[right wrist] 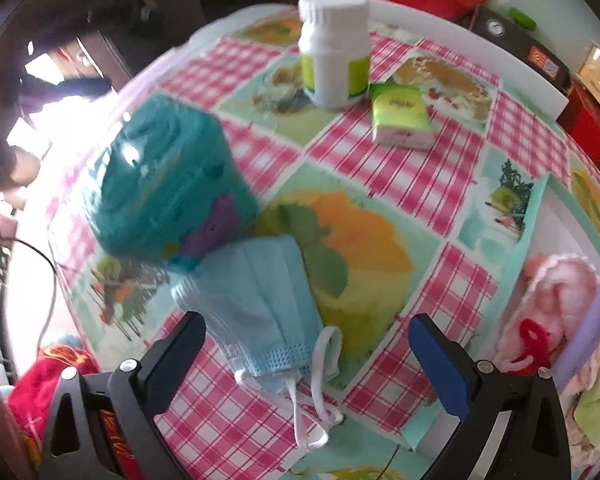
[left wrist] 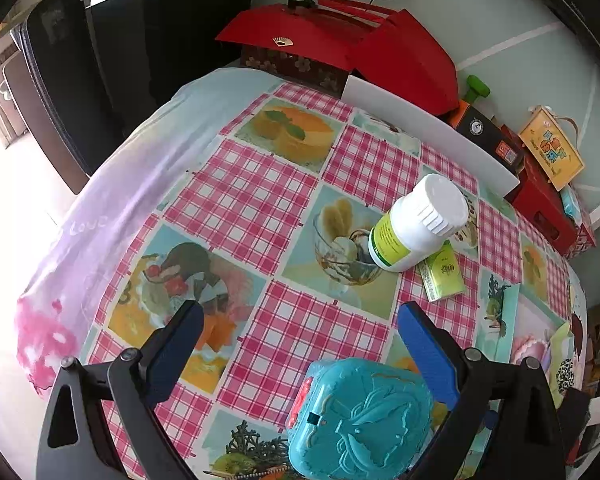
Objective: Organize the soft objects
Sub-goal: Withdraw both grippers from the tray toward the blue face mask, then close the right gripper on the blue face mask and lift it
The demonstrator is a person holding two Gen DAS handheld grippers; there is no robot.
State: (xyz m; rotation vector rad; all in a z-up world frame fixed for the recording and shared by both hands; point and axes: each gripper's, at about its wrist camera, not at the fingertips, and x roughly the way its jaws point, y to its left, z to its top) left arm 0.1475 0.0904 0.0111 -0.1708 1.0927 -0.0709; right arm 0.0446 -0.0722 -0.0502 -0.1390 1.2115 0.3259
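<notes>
Little looks sorted yet, as far as you can judge. Your face mask (right wrist: pixel 260 304), one of the soft things, lies folded on the tabletop (right wrist: pixel 452 280) just in front of your right hand-held gripper (right wrist: pixel 306 354), whose fingers are spread wide and hold nothing. The mask touches the teal case (right wrist: pixel 160 188) behind it. More soft items, a pink plush piece (right wrist: pixel 560 292) with a red bit on it, sit well to the right of the mask at the tabletop's edge; whether that is the gathering spot you cannot tell.

Your left hand-held gripper (left wrist: pixel 300 330) is also spread and empty, with the teal case (left wrist: pixel 360 416) close below it. The white bottle (left wrist: pixel 416 224) and green packet (left wrist: pixel 444 276) stand beyond the mask, touching each other; these look hard and probably stay.

The right view is motion-blurred, so the case's details are unclear. The mask's loops run partly under it. The plush pile is cut off by the frame, and the red cloth (right wrist: pixel 56 384) left of the mask is half hidden behind the gripper.
</notes>
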